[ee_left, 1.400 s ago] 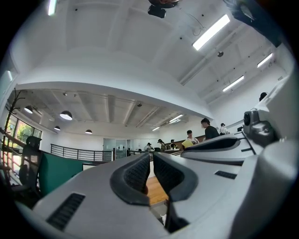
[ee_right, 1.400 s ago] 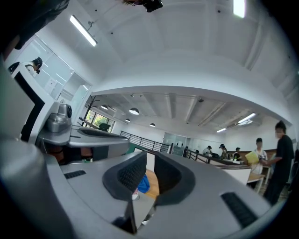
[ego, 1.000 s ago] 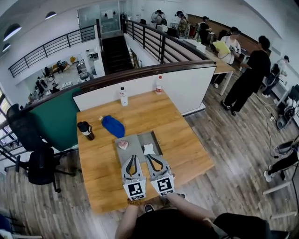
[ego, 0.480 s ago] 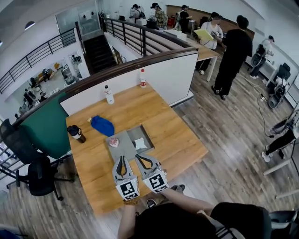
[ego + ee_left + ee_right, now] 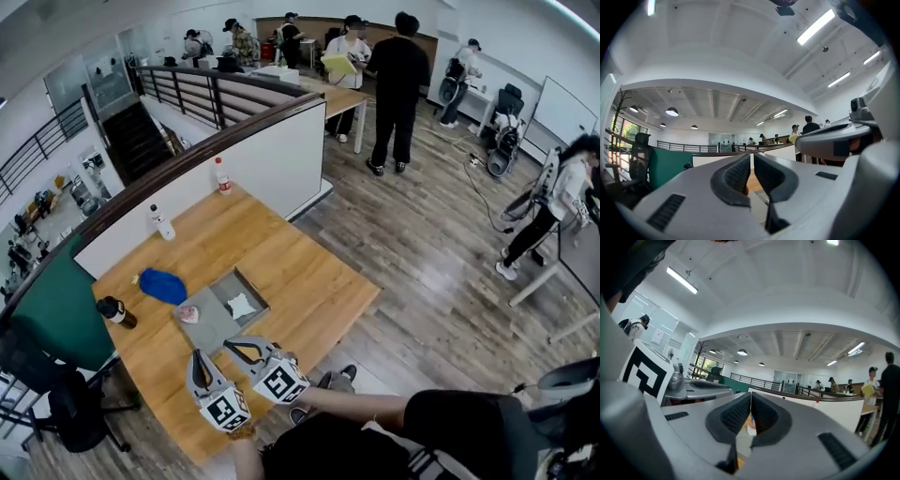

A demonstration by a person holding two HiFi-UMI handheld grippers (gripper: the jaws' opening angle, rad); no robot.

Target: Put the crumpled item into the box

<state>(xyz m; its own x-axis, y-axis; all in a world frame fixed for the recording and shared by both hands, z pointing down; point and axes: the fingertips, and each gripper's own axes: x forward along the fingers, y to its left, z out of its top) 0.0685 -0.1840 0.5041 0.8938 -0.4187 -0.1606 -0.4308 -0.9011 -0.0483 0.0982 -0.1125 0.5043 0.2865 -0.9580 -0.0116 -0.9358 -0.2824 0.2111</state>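
White crumpled item (image 5: 241,306); grey box (image 5: 214,324); honey-brown, wood-grained table (image 5: 300,281); blue cloth (image 5: 161,286); green panel (image 5: 47,314). Grey left gripper (image 5: 197,355) and right gripper (image 5: 231,345) carry black-and-white square markers; pads (image 5: 736,176) dark grey, finely textured.

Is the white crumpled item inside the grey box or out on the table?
Inside: the head view shows the white crumpled item lying within the walled half of the grey box.

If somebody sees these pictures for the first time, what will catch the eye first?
First come the two grippers with black-and-white marker cubes, the left gripper and the right gripper, at the near edge of the wooden table. Just beyond them lies a gray box with a white crumpled item in its open part. A bright blue cloth lies farther back on the left.
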